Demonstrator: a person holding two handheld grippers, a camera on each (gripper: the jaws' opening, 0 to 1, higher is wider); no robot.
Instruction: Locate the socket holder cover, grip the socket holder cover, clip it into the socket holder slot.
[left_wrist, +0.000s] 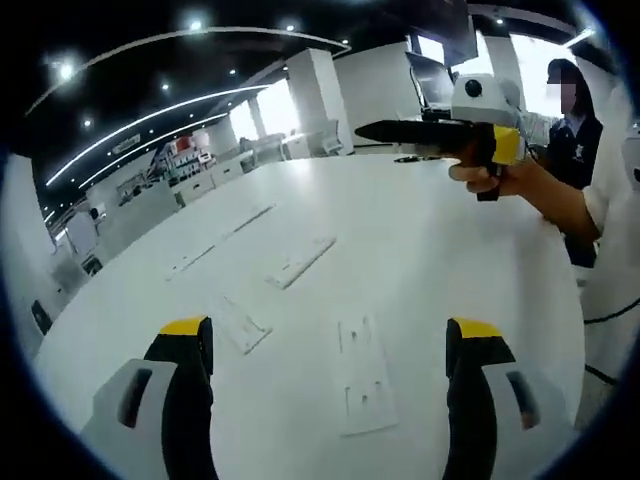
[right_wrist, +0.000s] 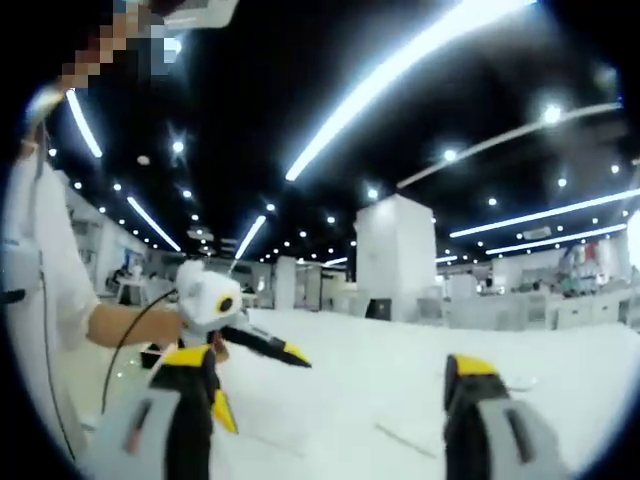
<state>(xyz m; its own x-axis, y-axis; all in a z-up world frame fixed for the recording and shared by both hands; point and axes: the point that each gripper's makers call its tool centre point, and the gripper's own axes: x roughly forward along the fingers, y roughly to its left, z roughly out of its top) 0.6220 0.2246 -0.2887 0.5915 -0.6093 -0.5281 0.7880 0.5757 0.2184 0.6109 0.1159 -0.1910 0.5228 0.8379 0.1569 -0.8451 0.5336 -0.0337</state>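
- Socket holder cover (left_wrist: 362, 377) lies flat on the white tabletop (left_wrist: 430, 250), just ahead between our left hand-held gripper (left_wrist: 330, 350) jaws, which stand wide apart and empty.
- Its long axis runs away from us (roughly along the jaws).
- Right hand-held gripper (right_wrist: 330, 375), also apart and empty, hangs higher, so the left looks nearer.

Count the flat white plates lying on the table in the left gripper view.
5: one nearest, one left of it, one mid-table, two farther left. More may be hidden.

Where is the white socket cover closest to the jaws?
In the left gripper view, the nearest socket cover lies flat on the white table, between the left gripper's jaws, nearer the right one.
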